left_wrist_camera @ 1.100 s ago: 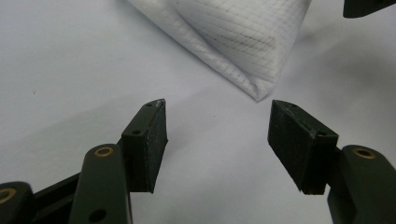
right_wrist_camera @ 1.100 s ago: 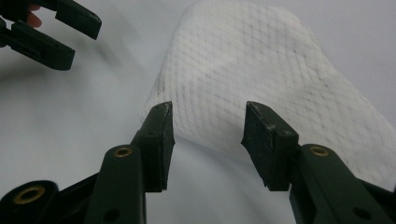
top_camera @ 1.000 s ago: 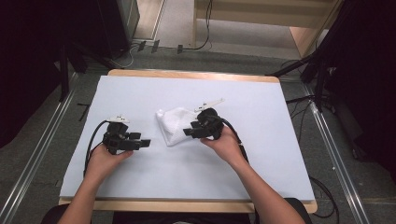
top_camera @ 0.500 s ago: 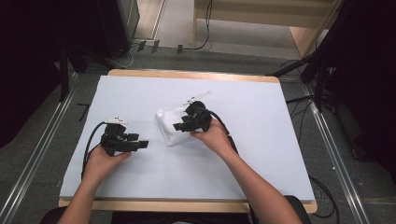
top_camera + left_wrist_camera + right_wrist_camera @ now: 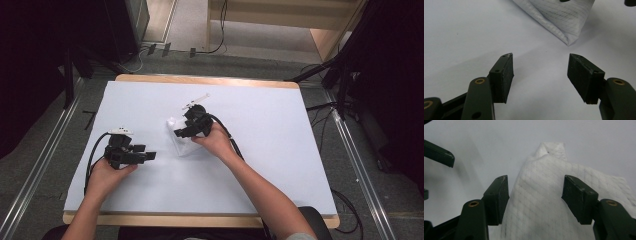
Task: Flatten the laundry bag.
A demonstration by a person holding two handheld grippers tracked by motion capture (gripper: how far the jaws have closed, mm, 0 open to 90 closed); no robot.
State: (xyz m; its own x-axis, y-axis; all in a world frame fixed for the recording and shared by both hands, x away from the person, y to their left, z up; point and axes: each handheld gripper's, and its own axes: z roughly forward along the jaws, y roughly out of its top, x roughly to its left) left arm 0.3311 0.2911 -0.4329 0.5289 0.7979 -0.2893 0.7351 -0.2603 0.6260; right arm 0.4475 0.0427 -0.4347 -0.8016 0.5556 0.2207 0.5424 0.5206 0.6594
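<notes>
White sheeting covers the table [image 5: 280, 150], where a folded white cloth [image 5: 181, 142] lies near the centre. Since a second ago the right gripper [image 5: 181, 133] has been carried over it, jaws just opened wide, probably for a fresh grasp. The left gripper [image 5: 150, 156] is held apart, empty.

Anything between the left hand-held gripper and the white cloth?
Nothing: bare table separates the open left hand-held gripper from the white cloth, seen in the left gripper view.

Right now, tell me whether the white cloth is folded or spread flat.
Folded. The white cloth lies bunched on the table, doubled at its corner, with a raised ridge below the open right gripper.
</notes>
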